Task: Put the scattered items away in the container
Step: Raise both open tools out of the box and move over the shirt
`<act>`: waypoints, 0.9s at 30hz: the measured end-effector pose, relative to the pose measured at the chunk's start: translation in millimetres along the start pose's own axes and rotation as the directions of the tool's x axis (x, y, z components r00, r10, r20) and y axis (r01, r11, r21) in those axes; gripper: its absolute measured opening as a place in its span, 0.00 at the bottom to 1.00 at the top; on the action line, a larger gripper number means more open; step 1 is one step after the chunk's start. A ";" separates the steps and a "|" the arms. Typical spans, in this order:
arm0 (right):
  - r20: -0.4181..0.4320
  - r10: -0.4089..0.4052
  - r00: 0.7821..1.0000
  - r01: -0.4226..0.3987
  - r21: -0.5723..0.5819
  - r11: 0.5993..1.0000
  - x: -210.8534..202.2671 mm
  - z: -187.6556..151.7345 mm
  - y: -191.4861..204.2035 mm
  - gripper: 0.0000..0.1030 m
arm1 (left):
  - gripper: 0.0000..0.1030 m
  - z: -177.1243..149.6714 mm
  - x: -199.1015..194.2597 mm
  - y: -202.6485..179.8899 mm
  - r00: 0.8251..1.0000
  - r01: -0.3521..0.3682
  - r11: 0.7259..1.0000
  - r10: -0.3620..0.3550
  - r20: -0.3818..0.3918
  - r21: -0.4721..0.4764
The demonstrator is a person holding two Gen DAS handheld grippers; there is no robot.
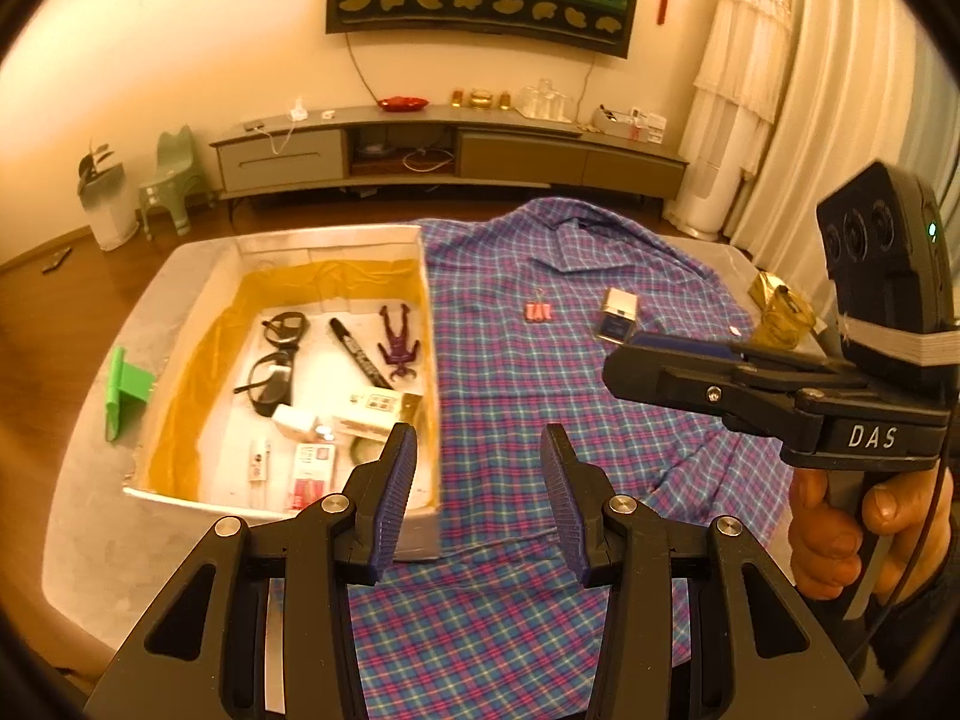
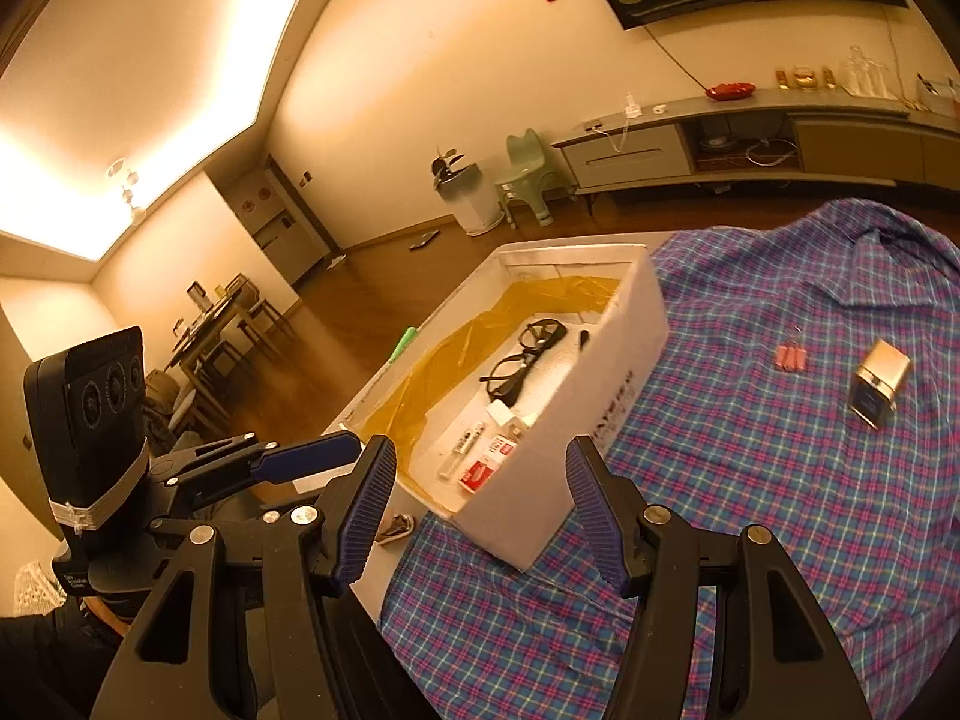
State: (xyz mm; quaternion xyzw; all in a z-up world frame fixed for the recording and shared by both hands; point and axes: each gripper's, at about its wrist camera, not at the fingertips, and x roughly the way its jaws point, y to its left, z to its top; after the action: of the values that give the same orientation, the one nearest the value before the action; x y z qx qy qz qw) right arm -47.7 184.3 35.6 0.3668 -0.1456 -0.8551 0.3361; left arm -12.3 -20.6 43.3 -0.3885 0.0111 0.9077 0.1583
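Two strays waiting outside the white box [image 1: 414,372], both my jaws gaping and holding nothing.

I am eyeing the pink binder clip [image 1: 538,312] and the small blue-and-silver box [image 1: 619,315], both lying on the plaid shirt [image 1: 600,420] well to the right of the white box. I am judging the clip light, stiff and springy, best pinched across its body; the little box rigid, perhaps slick, best taken by its flat sides. My left gripper [image 1: 479,498] is hanging beside the white box; my right gripper [image 2: 480,516] is facing its near corner. The soft shirt may bunch. The box wall is hiding part of the contents, and the desk [image 1: 120,510] is mostly covered.
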 end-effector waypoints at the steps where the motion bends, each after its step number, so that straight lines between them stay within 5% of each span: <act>1: 0.003 -0.005 1.000 0.005 0.015 1.000 -2.1 -2.1 -6.5 0.59 | 0.44 0.5 3.5 -3.3 1.000 0.008 1.000 -0.008 -0.005 0.001; 17: 0.007 -0.177 0.984 0.168 0.273 0.947 -13.3 -17.4 -134.2 0.59 | 0.45 20.2 103.7 -56.4 0.988 0.097 0.995 -0.095 -0.120 0.011; 27: -0.013 -0.349 0.937 0.332 0.347 0.877 6.9 8.7 -200.5 0.69 | 0.49 53.2 191.6 -71.2 0.982 0.105 0.993 -0.114 -0.151 -0.062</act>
State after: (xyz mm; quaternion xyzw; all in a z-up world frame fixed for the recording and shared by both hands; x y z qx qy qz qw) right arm -151.3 326.3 -61.5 0.4183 -0.2341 -0.8710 0.1076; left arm -152.8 108.0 -48.0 -0.4617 -0.0225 0.8648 0.1961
